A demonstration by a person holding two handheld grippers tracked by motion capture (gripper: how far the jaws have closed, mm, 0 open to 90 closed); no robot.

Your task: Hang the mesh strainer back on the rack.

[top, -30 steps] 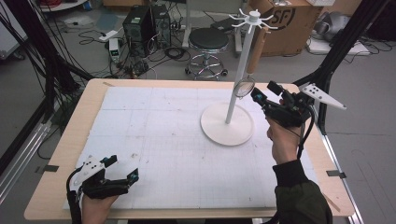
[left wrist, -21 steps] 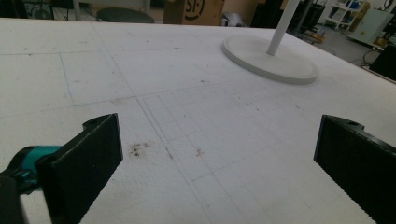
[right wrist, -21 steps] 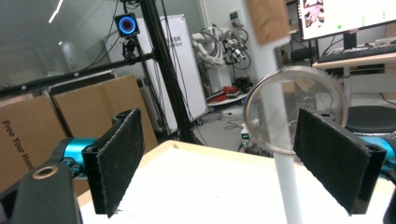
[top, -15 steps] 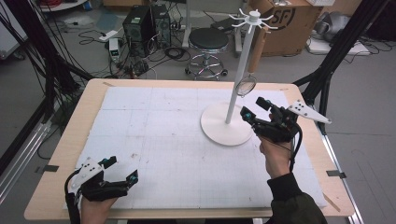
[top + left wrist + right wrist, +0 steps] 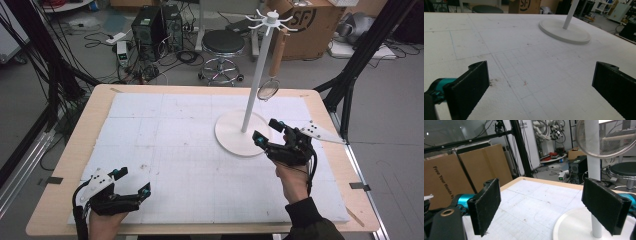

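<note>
A white stand with a round base (image 5: 235, 137) and a thin pole (image 5: 254, 82) rises at the right of the white mat. From one of its top hooks hangs a small strainer (image 5: 268, 90) by a wooden handle (image 5: 278, 52). My right gripper (image 5: 266, 130) is open at the base's near right edge, with nothing between the jaws. In the right gripper view its open jaws (image 5: 541, 195) frame the pole (image 5: 594, 170), with the strainer mesh (image 5: 604, 137) above. My left gripper (image 5: 132, 181) rests open at the mat's near left corner, looking across bare mat toward the base (image 5: 565, 31).
The white gridded mat (image 5: 175, 140) covers a wooden table (image 5: 75, 150). Beyond the far edge stand a black stool (image 5: 222, 47), a computer tower (image 5: 150, 27) with cables, and a cardboard box (image 5: 310, 25). Black frame posts (image 5: 360, 55) flank the table.
My right gripper has drawn back from the hanging strainer, toward the near edge and down beside the stand's base. The left gripper has stayed put.
</note>
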